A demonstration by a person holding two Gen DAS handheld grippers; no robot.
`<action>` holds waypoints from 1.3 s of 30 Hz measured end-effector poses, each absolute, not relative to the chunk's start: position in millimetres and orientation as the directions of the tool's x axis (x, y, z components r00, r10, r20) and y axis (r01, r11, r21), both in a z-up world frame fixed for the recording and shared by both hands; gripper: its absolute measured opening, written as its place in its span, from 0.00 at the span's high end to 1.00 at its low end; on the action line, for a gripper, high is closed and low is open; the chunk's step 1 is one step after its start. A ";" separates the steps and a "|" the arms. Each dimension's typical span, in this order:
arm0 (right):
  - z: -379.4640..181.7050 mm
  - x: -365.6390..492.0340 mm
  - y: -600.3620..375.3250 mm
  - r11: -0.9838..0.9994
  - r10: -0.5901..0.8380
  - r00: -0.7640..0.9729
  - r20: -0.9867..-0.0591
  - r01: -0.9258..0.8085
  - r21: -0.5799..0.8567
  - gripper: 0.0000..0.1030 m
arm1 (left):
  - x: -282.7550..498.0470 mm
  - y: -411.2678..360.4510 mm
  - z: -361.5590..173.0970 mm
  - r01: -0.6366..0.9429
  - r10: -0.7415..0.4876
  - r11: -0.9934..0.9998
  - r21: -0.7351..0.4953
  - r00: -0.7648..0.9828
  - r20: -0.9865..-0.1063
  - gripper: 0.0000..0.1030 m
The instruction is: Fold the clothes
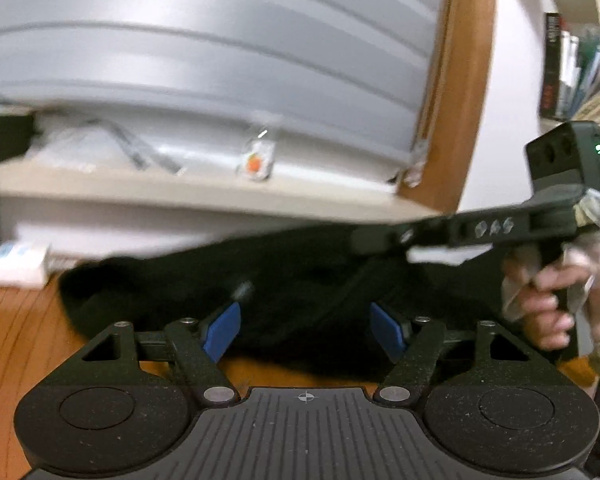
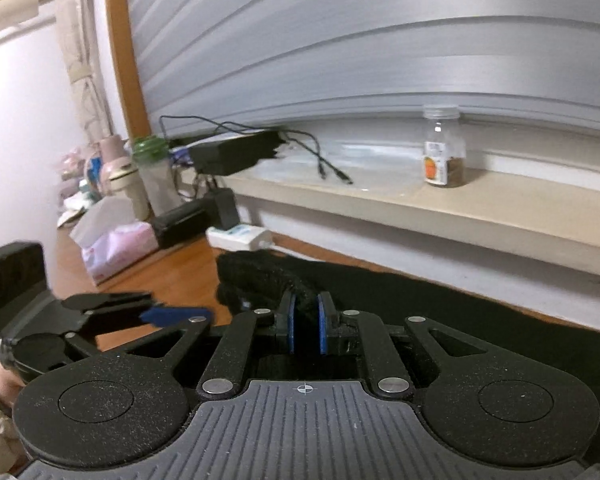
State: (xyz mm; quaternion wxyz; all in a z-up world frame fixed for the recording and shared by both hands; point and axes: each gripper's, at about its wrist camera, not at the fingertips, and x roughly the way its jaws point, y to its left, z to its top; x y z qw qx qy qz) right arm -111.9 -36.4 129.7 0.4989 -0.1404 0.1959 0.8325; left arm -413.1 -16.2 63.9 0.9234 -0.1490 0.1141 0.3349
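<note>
Probably a home room: bookshelf [image 1: 580,60], tissue pack [image 2: 116,246], cluttered windowsill [image 2: 420,208].

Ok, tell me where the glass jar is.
In the right wrist view the glass jar stands upright on the beige ledge at right, below the grey shutter.

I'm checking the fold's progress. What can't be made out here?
- Black garment: its kind and full outline; both wrist views cut it off behind the gripper bodies.
- Right hand-held gripper: fingertips motion-blurred in the left wrist view.
- Jar: label too small to read.
</note>
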 end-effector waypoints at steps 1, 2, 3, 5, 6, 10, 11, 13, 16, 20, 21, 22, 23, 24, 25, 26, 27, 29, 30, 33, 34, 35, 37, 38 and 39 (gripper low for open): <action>130.6 -115.1 -37.1 -0.433 0.772 -0.467 -0.431 -0.883 0.183 0.88 | -407.8 -16.5 65.3 -0.639 0.570 0.743 -0.197 0.759 -0.313 0.31; 131.3 -118.2 -37.3 -0.438 0.769 -0.470 -0.433 -0.881 0.179 0.88 | -402.9 -16.5 66.3 -0.627 0.556 0.754 -0.197 0.768 -0.317 0.35; 131.9 -120.8 -37.5 -0.443 0.767 -0.472 -0.435 -0.879 0.175 0.88 | -398.9 -15.9 65.8 -0.615 0.540 0.761 -0.205 0.776 -0.325 0.38; 132.9 -125.8 -37.7 -0.450 0.763 -0.477 -0.437 -0.876 0.171 0.88 | -391.3 -14.4 62.4 -0.595 0.508 0.772 -0.223 0.789 -0.345 0.48; 132.6 -127.4 -37.3 -0.451 0.761 -0.479 -0.437 -0.876 0.174 0.88 | -388.5 -13.9 60.4 -0.592 0.501 0.773 -0.228 0.791 -0.352 0.49; 127.1 -129.8 -36.6 -0.455 0.748 -0.486 -0.451 -0.871 0.184 0.85 | -380.9 -12.8 53.1 -0.585 0.483 0.773 -0.247 0.794 -0.370 0.89; 125.8 -128.0 -37.3 -0.460 0.743 -0.494 -0.452 -0.867 0.193 0.81 | -382.3 -11.8 52.5 -0.596 0.493 0.763 -0.249 0.787 -0.371 0.92; 126.4 -119.6 -41.3 -0.467 0.741 -0.515 -0.431 -0.856 0.220 0.77 | -393.1 -13.0 54.2 -0.602 0.499 0.754 -0.263 0.785 -0.368 0.93; 133.8 -99.2 -48.2 -0.460 0.757 -0.528 -0.385 -0.849 0.261 0.66 | -423.5 -23.4 65.6 -0.629 0.533 0.733 -0.259 0.767 -0.356 0.93; 139.4 -75.9 -51.3 -0.389 0.804 -0.449 -0.389 -0.893 0.226 0.66 | -481.5 -41.9 90.7 -0.682 0.606 0.689 -0.246 0.728 -0.320 0.94; 139.2 -70.7 -51.6 -0.372 0.813 -0.428 -0.395 -0.903 0.214 0.66 | -499.1 -45.8 99.4 -0.697 0.626 0.676 -0.240 0.714 -0.312 0.94; 139.0 -65.8 -52.1 -0.355 0.821 -0.406 -0.401 -0.914 0.199 0.66 | -520.2 -48.5 109.2 -0.715 0.650 0.655 -0.243 0.698 -0.300 0.94; 138.6 -61.7 -53.3 -0.341 0.828 -0.388 -0.405 -0.921 0.186 0.66 | -540.9 -50.8 118.4 -0.737 0.678 0.631 -0.241 0.675 -0.290 0.94; 137.8 -57.2 -54.5 -0.333 0.832 -0.380 -0.405 -0.925 0.184 0.66 | -560.8 -51.4 126.3 -0.772 0.717 0.596 -0.222 0.636 -0.286 0.94; 136.9 -52.6 -56.0 -0.324 0.835 -0.372 -0.405 -0.928 0.184 0.66 | -580.8 -51.2 132.8 -0.806 0.754 0.555 -0.203 0.591 -0.286 0.94; 135.5 -47.6 -58.0 -0.316 0.838 -0.367 -0.404 -0.930 0.189 0.66 | -600.3 -47.2 132.3 -0.841 0.781 0.507 -0.187 0.540 -0.314 0.94; 133.9 -43.1 -60.0 -0.308 0.840 -0.361 -0.405 -0.932 0.192 0.66 | -616.5 -39.2 123.4 -0.861 0.774 0.474 -0.186 0.508 -0.378 0.94; 128.2 -36.8 -62.4 -0.291 0.838 -0.343 -0.424 -0.939 0.185 0.66 | -634.8 -26.9 97.0 -0.897 0.734 0.423 -0.126 0.421 -0.533 0.94; 123.9 -34.7 -62.2 -0.282 0.834 -0.331 -0.442 -0.944 0.173 0.66 | -641.3 -27.5 84.0 -0.902 0.708 0.420 -0.103 0.397 -0.585 0.93; 109.0 -25.1 -63.2 -0.254 0.823 -0.298 -0.483 -0.954 0.156 0.66 | -669.2 -38.5 73.8 -0.887 0.669 0.420 -0.193 0.446 -0.595 0.92; 104.3 -22.3 -63.1 -0.248 0.818 -0.293 -0.495 -0.956 0.155 0.65 | -673.8 -41.4 73.9 -0.887 0.667 0.417 -0.198 0.447 -0.597 0.89; 99.8 -21.0 -62.5 -0.244 0.813 -0.285 -0.508 -0.958 0.149 0.65 | -677.4 -43.9 74.3 -0.888 0.664 0.416 -0.198 0.445 -0.600 0.87; 90.4 -18.4 -62.7 -0.235 0.803 -0.266 -0.533 -0.964 0.127 0.65 | -678.2 -44.8 78.7 -0.895 0.666 0.414 -0.166 0.422 -0.615 0.87; 85.6 -16.9 -63.5 -0.230 0.799 -0.257 -0.544 -0.966 0.117 0.65 | -678.6 -43.6 81.3 -0.898 0.673 0.410 -0.160 0.416 -0.611 0.87; 80.9 -14.6 -65.2 -0.225 0.797 -0.249 -0.551 -0.968 0.112 0.65 | -679.5 -43.9 85.7 -0.898 0.679 0.408 -0.163 0.418 -0.603 0.87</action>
